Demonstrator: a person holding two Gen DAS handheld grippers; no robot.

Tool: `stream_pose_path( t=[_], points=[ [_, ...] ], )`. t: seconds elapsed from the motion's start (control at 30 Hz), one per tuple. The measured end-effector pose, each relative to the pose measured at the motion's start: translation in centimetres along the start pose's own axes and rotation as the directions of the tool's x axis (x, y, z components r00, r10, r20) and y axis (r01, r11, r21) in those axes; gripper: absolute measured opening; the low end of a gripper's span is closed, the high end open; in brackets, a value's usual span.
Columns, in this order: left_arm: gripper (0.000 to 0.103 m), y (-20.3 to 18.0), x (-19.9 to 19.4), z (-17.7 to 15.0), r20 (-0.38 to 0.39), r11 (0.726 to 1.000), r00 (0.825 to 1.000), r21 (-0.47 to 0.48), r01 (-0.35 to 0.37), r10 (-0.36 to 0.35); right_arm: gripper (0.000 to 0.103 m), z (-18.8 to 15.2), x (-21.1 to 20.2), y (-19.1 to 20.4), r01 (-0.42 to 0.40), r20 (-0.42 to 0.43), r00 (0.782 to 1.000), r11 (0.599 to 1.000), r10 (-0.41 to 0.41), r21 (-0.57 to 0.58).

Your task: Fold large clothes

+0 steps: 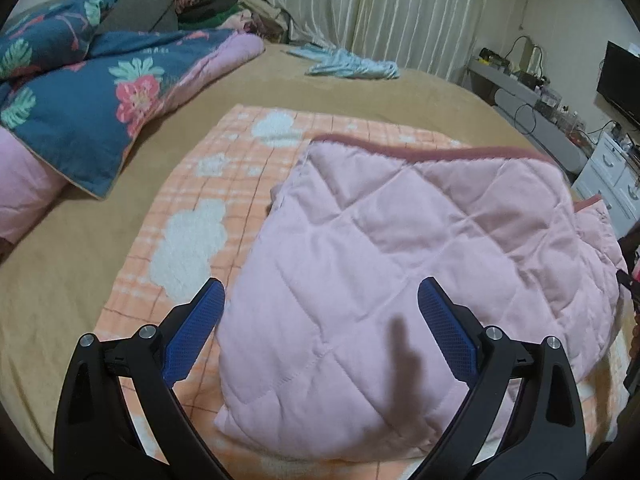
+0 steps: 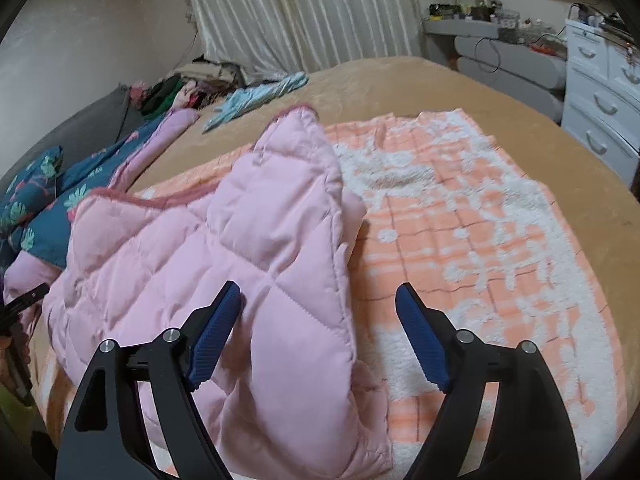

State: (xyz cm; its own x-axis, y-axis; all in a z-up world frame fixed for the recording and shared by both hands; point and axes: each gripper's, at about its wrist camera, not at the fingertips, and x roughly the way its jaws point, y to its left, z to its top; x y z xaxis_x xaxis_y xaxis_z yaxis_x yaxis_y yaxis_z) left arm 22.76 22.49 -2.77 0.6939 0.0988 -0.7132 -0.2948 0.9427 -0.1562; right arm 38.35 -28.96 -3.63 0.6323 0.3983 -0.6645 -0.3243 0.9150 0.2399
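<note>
On the bed [image 1: 60,280], pink quilted jacket [image 1: 400,260]: soft, puffy, light; take its 12 o'clock hem; left gripper [image 1: 320,332] and right gripper [image 2: 320,332] both released

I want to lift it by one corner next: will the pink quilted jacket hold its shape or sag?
Probably sag: the pink quilted jacket already lies draped in soft folds. Its puffy padding suggests it is light for its bulk. The smooth shell may slip between fingers.
</note>
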Motion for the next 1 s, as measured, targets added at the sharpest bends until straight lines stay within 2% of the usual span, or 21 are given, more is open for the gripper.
stream_pose_path(
  t=[0.03, 0.1, 0.17, 0.2, 0.33, 0.43, 0.5, 0.57, 0.63, 0.7, 0.73, 0.77, 0.8, 0.83, 0.87, 1.0],
  points=[
    [0.092, 0.2, 0.5, -0.2, -0.010, 1.000, 1.000, -0.006, 0.009, -0.009, 0.079, -0.1, 0.2, 0.1, 0.000, -0.003, 1.000, 1.000, 0.000, -0.008],
    [0.092, 0.2, 1.1, -0.6, -0.014, 1.000, 1.000, 0.000, 0.015, -0.015, 0.072, -0.5, 0.5, 0.3, -0.014, -0.012, 1.000, 1.000, 0.014, -0.023],
    [0.092, 0.2, 1.7, -1.0, -0.021, 1.000, 1.000, 0.010, 0.015, -0.015, 0.055, -0.8, 0.8, 0.7, -0.018, -0.022, 1.000, 0.999, 0.018, -0.035],
    [0.092, 0.2, 2.0, -1.2, -0.024, 1.000, 1.000, 0.010, 0.021, -0.021, 0.050, -1.0, 1.0, 1.0, -0.024, -0.027, 0.999, 0.999, 0.023, -0.049],
    [0.090, 0.1, 2.6, -1.6, -0.026, 0.999, 0.999, 0.011, 0.036, -0.036, 0.042, -1.5, 1.3, 2.3, 0.011, -0.029, 0.999, 0.992, -0.015, -0.124],
    [0.090, 0.6, 2.7, -1.7, -0.020, 0.999, 0.999, 0.005, 0.041, -0.041, 0.041, -1.7, 1.4, 2.5, 0.025, -0.029, 0.999, 0.990, -0.029, -0.137],
    [0.090, 1.4, 2.7, -1.7, -0.011, 1.000, 1.000, -0.023, 0.019, -0.020, 0.045, -1.7, 1.4, 2.2, 0.027, -0.029, 0.999, 0.992, -0.031, -0.126],
    [0.090, 2.0, 2.9, -1.9, -0.015, 0.997, 0.999, -0.064, 0.051, -0.052, 0.051, -1.8, 1.6, 2.2, 0.036, -0.027, 0.999, 0.993, -0.039, -0.110],
    [0.089, 2.0, 3.1, -2.2, -0.027, 0.995, 0.997, -0.076, 0.070, -0.072, 0.048, -1.9, 1.9, 2.3, 0.039, -0.027, 0.999, 0.994, -0.042, -0.106],
    [0.080, 1.6, 2.9, -2.5, -0.014, 0.995, 0.997, -0.068, 0.079, -0.080, 0.043, -2.1, 2.0, 2.8, 0.055, -0.022, 0.998, 0.991, -0.058, -0.120],
    [0.069, 1.4, 2.8, -2.5, -0.008, 0.995, 0.997, -0.062, 0.078, -0.079, 0.039, -2.1, 2.0, 3.0, 0.064, -0.016, 0.998, 0.990, -0.066, -0.127],
    [0.049, 1.2, 2.6, -2.5, -0.001, 0.996, 0.998, -0.052, 0.069, -0.069, 0.034, -2.1, 1.8, 3.3, 0.078, -0.003, 0.997, 0.988, -0.079, -0.137],
    [0.040, 0.9, 2.3, -2.5, 0.011, 0.998, 0.998, -0.036, 0.058, -0.058, 0.031, -2.1, 1.6, 3.5, 0.088, 0.008, 0.996, 0.986, -0.088, -0.141],
    [0.022, 0.7, 1.9, -2.4, 0.025, 0.998, 0.998, -0.023, 0.051, -0.050, 0.027, -2.0, 1.3, 3.7, 0.097, 0.022, 0.995, 0.985, -0.095, -0.144],
    [0.017, 0.5, 1.5, -2.4, 0.040, 0.999, 0.998, -0.006, 0.047, -0.047, 0.023, -1.9, 0.7, 4.0, 0.102, 0.044, 0.994, 0.983, -0.096, -0.151],
    [0.012, -0.2, -1.3, -1.0, 0.134, 0.997, 0.990, 0.065, 0.040, -0.048, 0.019, -0.6, -1.4, 5.7, 0.129, 0.135, 0.986, 0.969, -0.101, -0.212]
  ],
)
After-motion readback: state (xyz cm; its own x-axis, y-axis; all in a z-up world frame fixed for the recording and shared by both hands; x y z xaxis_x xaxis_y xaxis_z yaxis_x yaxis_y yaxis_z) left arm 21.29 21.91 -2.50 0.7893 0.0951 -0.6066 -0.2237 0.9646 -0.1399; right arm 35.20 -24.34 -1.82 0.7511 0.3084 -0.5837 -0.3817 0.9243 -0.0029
